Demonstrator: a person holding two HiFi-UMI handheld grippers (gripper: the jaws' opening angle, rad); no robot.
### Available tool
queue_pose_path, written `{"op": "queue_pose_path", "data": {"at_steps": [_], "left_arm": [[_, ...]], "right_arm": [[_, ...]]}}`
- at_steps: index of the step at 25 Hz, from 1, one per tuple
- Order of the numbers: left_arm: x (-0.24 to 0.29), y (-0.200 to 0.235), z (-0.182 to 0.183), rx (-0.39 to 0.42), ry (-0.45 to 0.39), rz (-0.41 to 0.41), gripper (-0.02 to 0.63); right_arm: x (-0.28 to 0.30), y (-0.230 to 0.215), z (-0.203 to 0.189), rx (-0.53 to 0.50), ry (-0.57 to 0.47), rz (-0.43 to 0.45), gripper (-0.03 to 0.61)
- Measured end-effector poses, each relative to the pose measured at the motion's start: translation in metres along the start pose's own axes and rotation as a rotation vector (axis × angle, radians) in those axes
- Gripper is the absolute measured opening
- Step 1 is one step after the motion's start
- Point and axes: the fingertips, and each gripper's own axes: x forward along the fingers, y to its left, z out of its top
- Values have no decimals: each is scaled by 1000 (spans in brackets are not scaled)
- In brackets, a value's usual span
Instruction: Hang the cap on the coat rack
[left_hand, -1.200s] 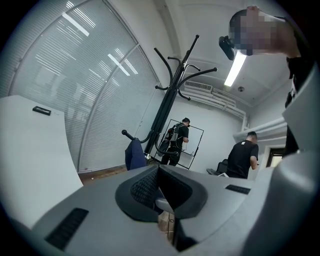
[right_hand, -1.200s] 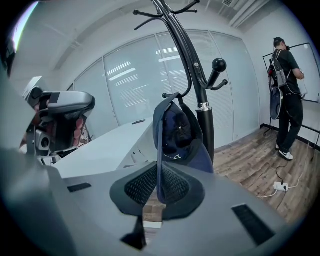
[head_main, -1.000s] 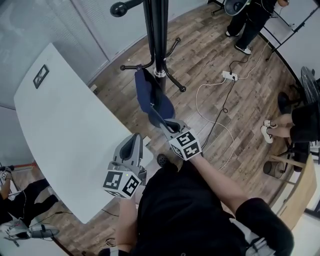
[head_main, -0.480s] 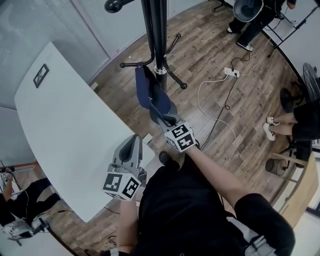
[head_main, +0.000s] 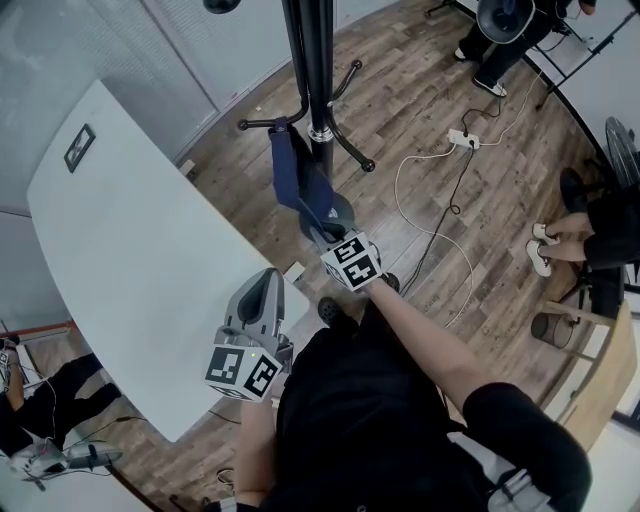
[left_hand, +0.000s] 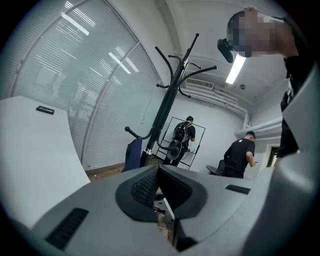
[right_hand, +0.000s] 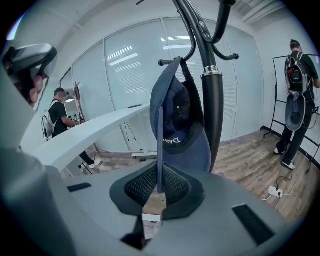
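A navy blue cap (head_main: 298, 188) hangs stretched between my right gripper (head_main: 320, 230) and the black coat rack (head_main: 312, 70). The right gripper is shut on the edge of the cap's brim; in the right gripper view the brim runs straight down into my right gripper (right_hand: 158, 186). The cap (right_hand: 181, 125) has its top against a low hook (right_hand: 176, 60) of the rack's pole (right_hand: 216, 100). My left gripper (head_main: 266, 288) hovers over the white table's corner, shut on nothing. In the left gripper view my left gripper (left_hand: 159, 172) faces the coat rack (left_hand: 166, 107) and the cap (left_hand: 133, 154).
The white table (head_main: 130, 250) fills the left, with a small dark object (head_main: 80, 148) on it. A power strip (head_main: 462, 139) and white cable (head_main: 430, 200) lie on the wood floor. The rack's base legs (head_main: 352, 152) spread out. People stand at right (head_main: 600, 215) and top right (head_main: 505, 40).
My right gripper has moved up toward the rack with the cap, bringing the cap's top to the low hook. The left gripper has stayed in place.
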Motion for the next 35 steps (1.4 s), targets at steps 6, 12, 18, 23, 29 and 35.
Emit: {"op": "queue_pose_path", "data": {"at_steps": [6,12,18,23,29,35], "left_arm": [[-3,5,0,-3,4,11,14],[-3,7,1,-1,-2,16,15],[-2,7,3,1,-11,15,14],[1,7,7,8,-16,10,15],[2,7,9,10,-21,11,15],[1,9,9,11,-26,9,14]], "right_arm": [[16,-5,-1,-12,36,1,44],[20,-7,-3,-18,54,1,46],[20,-10,-3,-19,61,-10,46],[19,-13,-2,-7,62,2,46],[17,-15,-1,3,63,-3,46],[15,-14,3,7,49,-8,46]]}}
